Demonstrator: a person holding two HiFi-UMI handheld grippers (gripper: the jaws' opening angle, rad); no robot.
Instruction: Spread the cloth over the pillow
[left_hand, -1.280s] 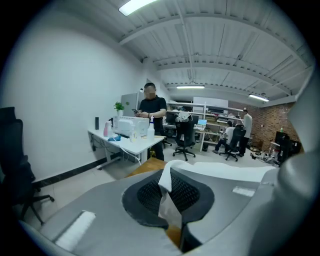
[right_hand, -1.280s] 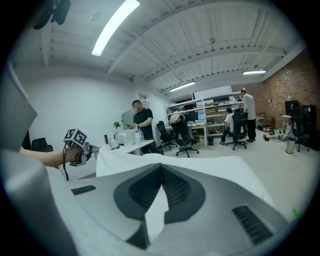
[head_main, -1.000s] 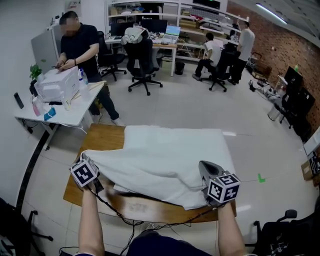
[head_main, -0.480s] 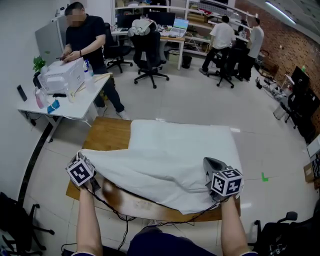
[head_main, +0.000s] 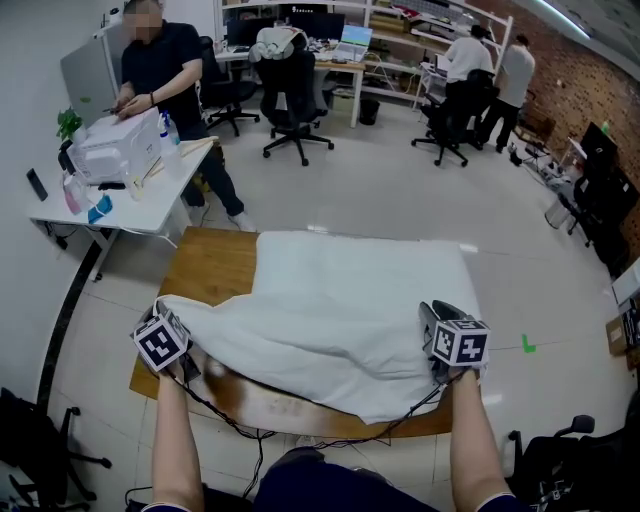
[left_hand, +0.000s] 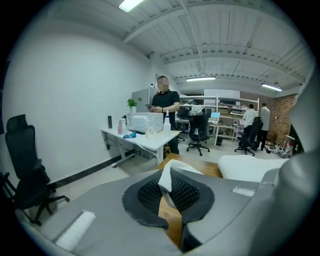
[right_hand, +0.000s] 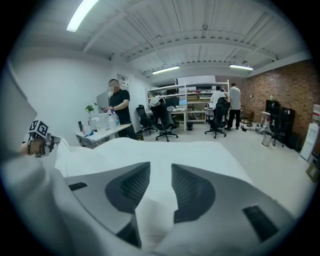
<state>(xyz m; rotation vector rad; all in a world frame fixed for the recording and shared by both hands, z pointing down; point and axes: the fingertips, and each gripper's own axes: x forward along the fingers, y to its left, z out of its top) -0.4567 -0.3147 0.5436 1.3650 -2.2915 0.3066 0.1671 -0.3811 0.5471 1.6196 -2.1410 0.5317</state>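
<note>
The cloth lay over the pillow on the wooden table, its near edge toward both grippers. The left gripper was clamped on the near left corner, held out beyond the pillow's left side. The right gripper was opening, jaws apart with a fold lying loose between them. In my judgement the left corner was not yet laid down. A desk stood well apart, obstructing nothing.

My left gripper has its jaws pinched together on a corner of the white cloth, which pokes up between them. Beyond lie the wooden table and the white pillow. A person stands at a white desk.
</note>
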